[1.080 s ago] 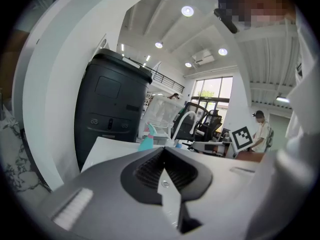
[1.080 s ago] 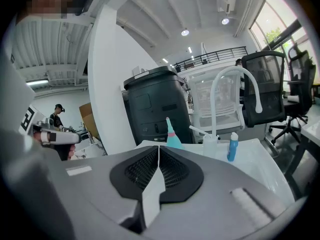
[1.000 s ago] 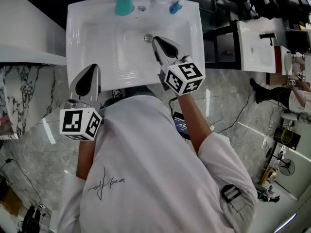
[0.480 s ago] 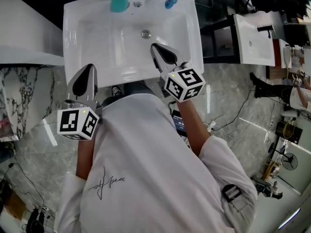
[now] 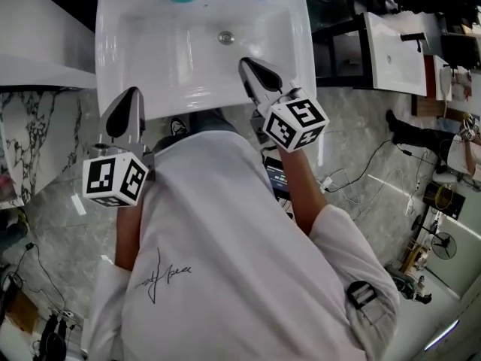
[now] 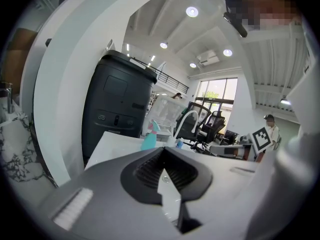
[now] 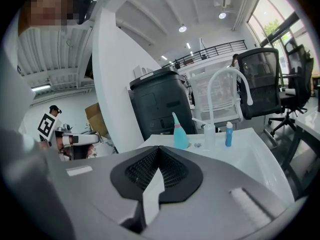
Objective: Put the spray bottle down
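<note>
The spray bottle point(image 7: 180, 133) is teal and stands upright on the back rim of the white sink point(image 5: 135, 28), at the very top of the head view, left of centre. It is well apart from both of my grippers.

My right gripper point(image 5: 245, 63) hangs over the lower right part of the basin, its tips pointing toward the top of the frame, below the drain point(image 5: 226, 37). Its jaws are pressed together with nothing between them. In its own view the bottle shows just above and a little right of the jaw tips, far behind them. The curved white faucet point(image 7: 226, 79) is to its right, then a clear bottle point(image 7: 209, 135) and a small blue bottle point(image 7: 228, 134).

My left gripper point(image 5: 133, 93) sits at the lower left of the sink, its tips over the front rim. Its jaws are also closed and empty. In its view the bottle appears small, just above and left of the tips, at the far side of the basin.
</note>
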`<state>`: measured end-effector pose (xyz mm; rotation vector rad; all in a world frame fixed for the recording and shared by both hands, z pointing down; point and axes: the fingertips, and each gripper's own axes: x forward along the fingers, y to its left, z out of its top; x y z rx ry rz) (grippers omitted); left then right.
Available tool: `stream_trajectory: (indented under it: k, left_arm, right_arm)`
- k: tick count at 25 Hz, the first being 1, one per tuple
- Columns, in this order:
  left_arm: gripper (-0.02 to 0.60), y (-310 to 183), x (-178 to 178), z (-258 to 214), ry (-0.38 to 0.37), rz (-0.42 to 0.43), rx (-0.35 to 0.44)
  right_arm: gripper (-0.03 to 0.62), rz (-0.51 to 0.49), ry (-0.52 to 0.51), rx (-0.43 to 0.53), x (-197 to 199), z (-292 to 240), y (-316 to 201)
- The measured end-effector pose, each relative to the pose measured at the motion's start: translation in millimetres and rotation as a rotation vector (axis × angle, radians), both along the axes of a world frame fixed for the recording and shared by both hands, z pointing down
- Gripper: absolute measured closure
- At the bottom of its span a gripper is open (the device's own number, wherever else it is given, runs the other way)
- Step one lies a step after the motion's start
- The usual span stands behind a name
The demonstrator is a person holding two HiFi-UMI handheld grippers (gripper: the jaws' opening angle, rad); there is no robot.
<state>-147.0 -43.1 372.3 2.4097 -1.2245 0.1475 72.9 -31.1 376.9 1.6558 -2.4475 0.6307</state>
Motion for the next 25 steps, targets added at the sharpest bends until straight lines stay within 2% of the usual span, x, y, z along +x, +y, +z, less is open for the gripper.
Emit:
stream_trajectory:
  k: [15, 25]
  left_arm:
    - [0.529, 4.6, 5.0, 7.3, 0.013, 0.056, -0.041]
    - [0.529, 7.1, 1.4, 4.8, 0.042, 0.070, -0.033]
  right_arm:
    - [0.600, -0.029, 0.029, 0.004, -7.1, -4.5, 5.2]
    - [0.599, -0.018, 0.043, -0.016, -6.9, -5.6, 8.5]
